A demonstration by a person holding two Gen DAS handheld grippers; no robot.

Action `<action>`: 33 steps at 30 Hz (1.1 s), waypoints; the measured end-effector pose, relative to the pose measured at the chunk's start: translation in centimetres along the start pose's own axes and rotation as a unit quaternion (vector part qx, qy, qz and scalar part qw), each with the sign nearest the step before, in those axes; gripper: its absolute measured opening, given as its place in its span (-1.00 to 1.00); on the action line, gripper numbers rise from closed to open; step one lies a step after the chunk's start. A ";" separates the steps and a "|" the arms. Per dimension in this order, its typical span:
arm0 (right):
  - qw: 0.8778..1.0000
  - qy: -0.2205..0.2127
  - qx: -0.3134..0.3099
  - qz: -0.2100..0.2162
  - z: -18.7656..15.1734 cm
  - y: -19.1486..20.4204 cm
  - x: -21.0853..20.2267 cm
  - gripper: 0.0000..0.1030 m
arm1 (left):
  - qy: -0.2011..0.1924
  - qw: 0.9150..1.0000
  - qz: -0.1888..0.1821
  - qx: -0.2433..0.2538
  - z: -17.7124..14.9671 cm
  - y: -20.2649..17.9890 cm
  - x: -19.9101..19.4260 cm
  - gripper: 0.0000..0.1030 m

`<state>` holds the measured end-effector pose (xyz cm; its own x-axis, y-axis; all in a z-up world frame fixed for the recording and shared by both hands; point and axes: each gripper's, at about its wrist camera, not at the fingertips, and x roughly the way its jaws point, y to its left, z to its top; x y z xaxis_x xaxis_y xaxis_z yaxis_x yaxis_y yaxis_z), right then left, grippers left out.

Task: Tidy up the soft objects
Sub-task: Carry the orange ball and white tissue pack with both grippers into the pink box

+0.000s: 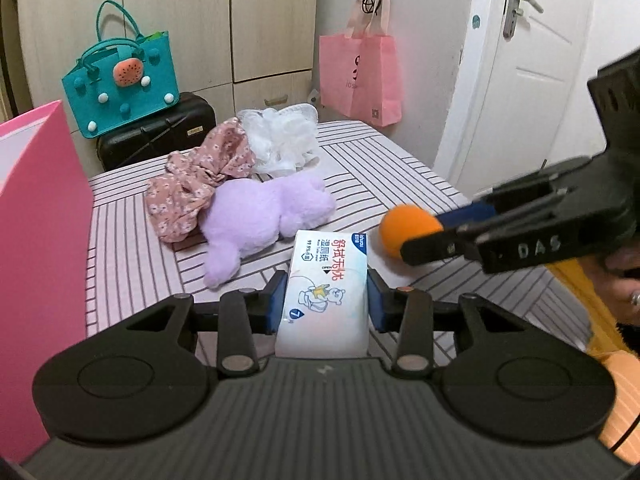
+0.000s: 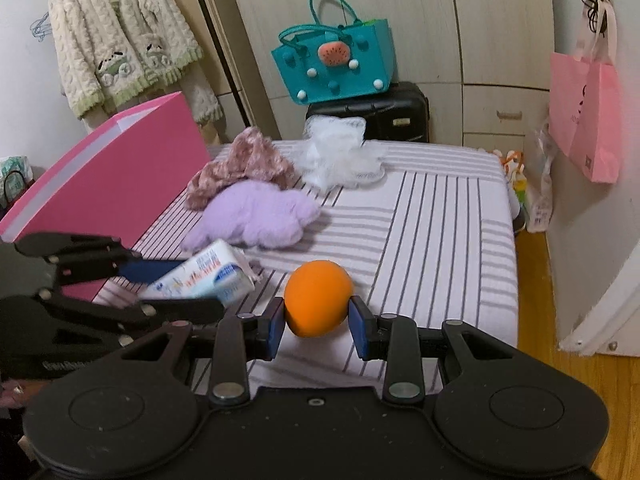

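Both tongs point downward, the left tongs [image 1: 327, 294] clamped and the right tongs [image 2: 317, 320] likewise clamped.

Bed [image 1: 400, 168] before me, all items on its cover. Near edge, between my left gripper's [image 1: 327, 300] pads: wipes pack [image 1: 326, 276]. To its right, between my right gripper's [image 2: 316, 322] pads: ball [image 2: 318, 298]. Behind the pack: plush toy [image 1: 264, 216]. Behind and left of the plush, touching it: crumpled cloth [image 1: 196, 184]. Right of the cloth, toward the far edge: mesh puff [image 1: 284, 140]. Along the bed's left side: box [image 2: 108, 184]. Beyond the far edge: suitcase [image 2: 384, 112], tote bag [image 2: 336, 64] on top. Far right wall: hanging bag [image 2: 588, 128]. Far left: hanging cardigan [image 2: 124, 36].
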<state>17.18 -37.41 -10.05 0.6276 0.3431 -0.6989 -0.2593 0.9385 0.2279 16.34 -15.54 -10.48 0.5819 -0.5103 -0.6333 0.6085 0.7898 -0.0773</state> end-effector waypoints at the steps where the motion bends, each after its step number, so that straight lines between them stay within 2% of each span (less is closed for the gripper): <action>1: 1.000 0.003 0.001 0.002 -0.2 0.3 0.0 -0.25 | 0.000 1.000 -0.001 -0.002 0.0 0.1 -0.4 -0.23; 9: 0.999 0.023 -0.001 0.024 -0.7 2.6 -0.5 -0.25 | 0.008 1.000 -0.020 -0.011 -0.1 0.9 -3.1 -0.23; 17: 0.998 0.053 -0.001 0.030 -0.7 5.1 -1.3 -0.25 | 0.032 0.999 -0.008 0.004 -0.3 1.3 -5.7 -0.23; 24: 0.996 0.069 -0.001 0.053 -0.3 7.3 -2.8 -0.25 | 0.040 0.999 -0.027 0.005 0.1 2.1 -9.0 -0.23; 33: 0.992 0.089 -0.046 0.078 1.6 11.7 -4.4 -0.24 | 0.042 0.998 -0.038 0.010 0.6 3.9 -13.4 -0.23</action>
<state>12.55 -27.88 -3.18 0.4367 0.4635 -0.7710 -0.4138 0.8645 0.2853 11.21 -5.80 -1.85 0.4867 -0.5367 -0.6892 0.6599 0.7429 -0.1124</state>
